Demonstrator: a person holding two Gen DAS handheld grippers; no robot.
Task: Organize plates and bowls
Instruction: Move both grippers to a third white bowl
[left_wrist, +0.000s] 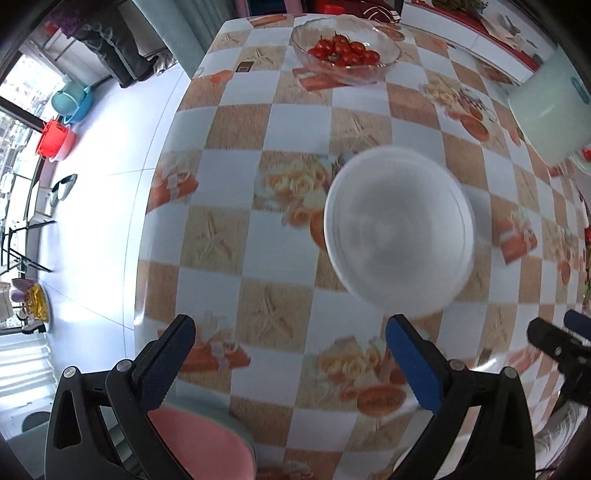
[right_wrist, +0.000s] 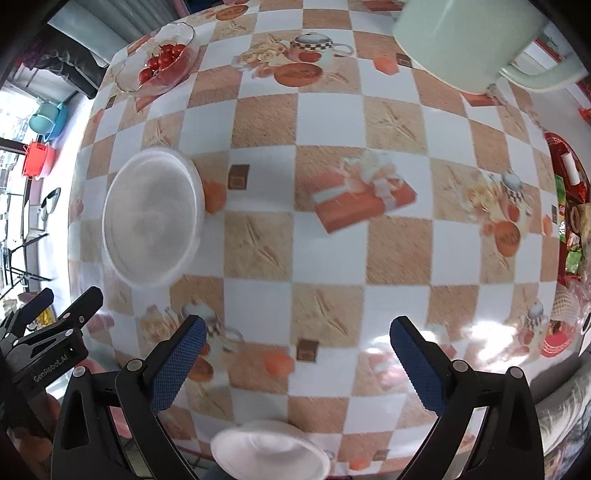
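Left gripper (left_wrist: 290, 354) hangs with its 2 fingers spread wide, nothing between the pads (left_wrist: 413, 369). Right gripper (right_wrist: 295, 354) is the same story: jaws parted, the gap between its fingertips bare. In the right wrist view, the left gripper (right_wrist: 61, 304) shows off to the left of the right one's fingers, its tips angled up and right.

Bright window daylight from the left, tablecloth (right_wrist: 406, 347) glare, motion-blurred white bowl (left_wrist: 399, 232), fisheye-bent edges.
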